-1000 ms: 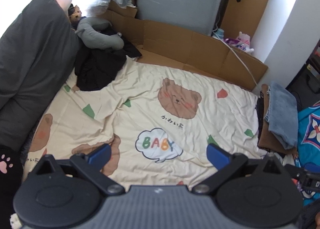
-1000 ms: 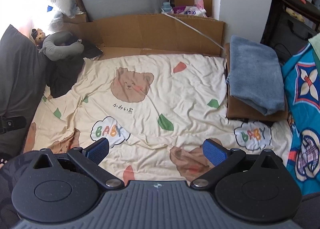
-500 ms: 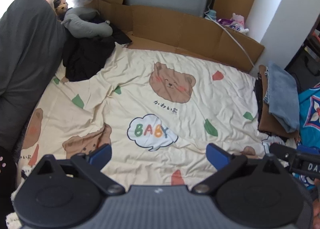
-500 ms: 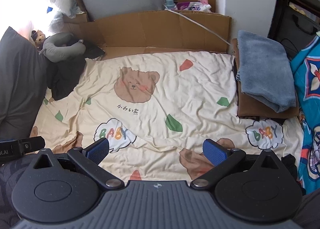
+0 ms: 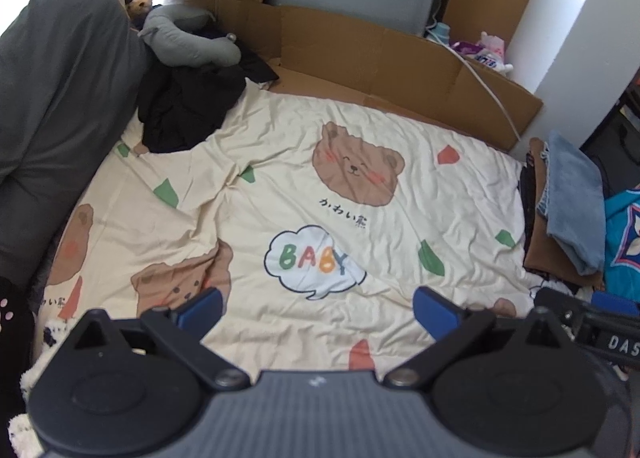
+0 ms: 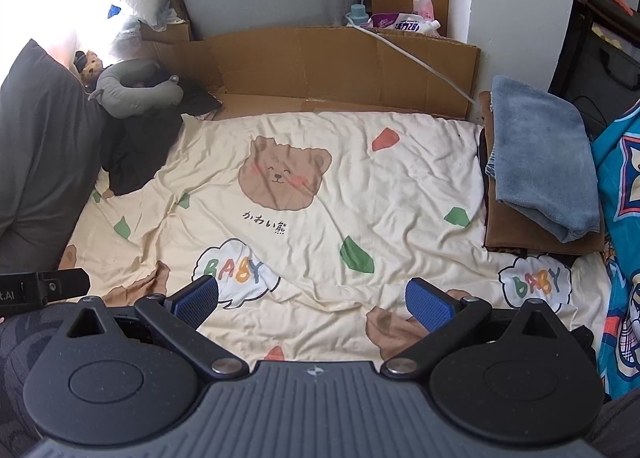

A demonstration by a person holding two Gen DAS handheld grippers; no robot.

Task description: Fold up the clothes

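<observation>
A crumpled black garment lies at the far left of the bed, partly under a grey neck pillow. A folded blue towel rests on folded brown cloth at the right edge. My left gripper hovers open above the near part of the cream bear-print sheet. My right gripper is open too, above the same sheet, with nothing between its blue pads. Both are well short of the clothes.
A dark grey pillow lines the left side. Cardboard stands along the far edge, with a white cable over it. A teal patterned fabric lies at the right. The other gripper's body shows at each view's edge.
Both views have pulled back and risen a little, so more of the sheet shows. The left camera swung rightward, bringing the right gripper's body into its frame. Both grippers stayed open.
</observation>
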